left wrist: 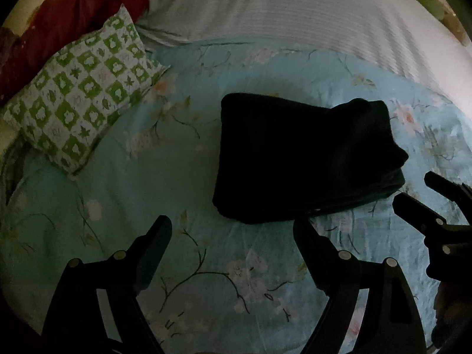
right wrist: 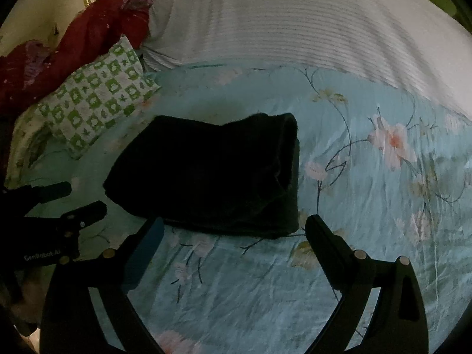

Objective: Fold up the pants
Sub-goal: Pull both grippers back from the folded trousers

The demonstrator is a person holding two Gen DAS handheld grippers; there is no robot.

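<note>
The left gripper [left wrist: 233, 230] and right gripper [right wrist: 236, 227] both gape wide and empty above the floral bedsheet [right wrist: 368, 206], just short of the folded black pants [right wrist: 206, 174].

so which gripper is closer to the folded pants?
Roughly even, perhaps the right. Right gripper is open at the pants' near edge; left gripper is open off their near-left corner. Neither touches.
</note>
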